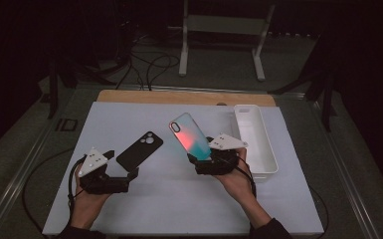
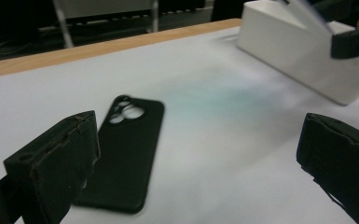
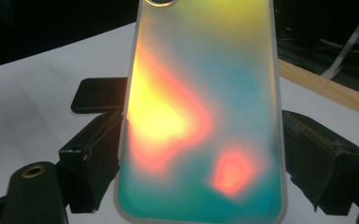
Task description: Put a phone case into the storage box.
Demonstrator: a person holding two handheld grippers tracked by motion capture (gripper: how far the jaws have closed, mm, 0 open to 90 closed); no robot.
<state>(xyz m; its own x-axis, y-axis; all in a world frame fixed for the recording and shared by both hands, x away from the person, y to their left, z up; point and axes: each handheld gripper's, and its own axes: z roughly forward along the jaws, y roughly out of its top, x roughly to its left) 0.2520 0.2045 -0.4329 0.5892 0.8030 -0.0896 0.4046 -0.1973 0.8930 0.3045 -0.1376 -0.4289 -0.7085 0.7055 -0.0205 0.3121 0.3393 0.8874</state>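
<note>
An iridescent phone case, teal with pink and orange patches, stands tilted above the white mat. My right gripper is shut on its lower end. In the right gripper view both black jaws press the long edges of this case. A black phone case lies flat on the mat, camera cutout at the far end. My left gripper sits at its near end, open. In the left gripper view the black case lies low beside the left jaw, with nothing between the jaws of the left gripper.
A long white tray stands at the right of the mat, close to my right hand; its wall shows in the left gripper view. A wooden board edge runs along the mat's far side. A white stand and cables lie beyond.
</note>
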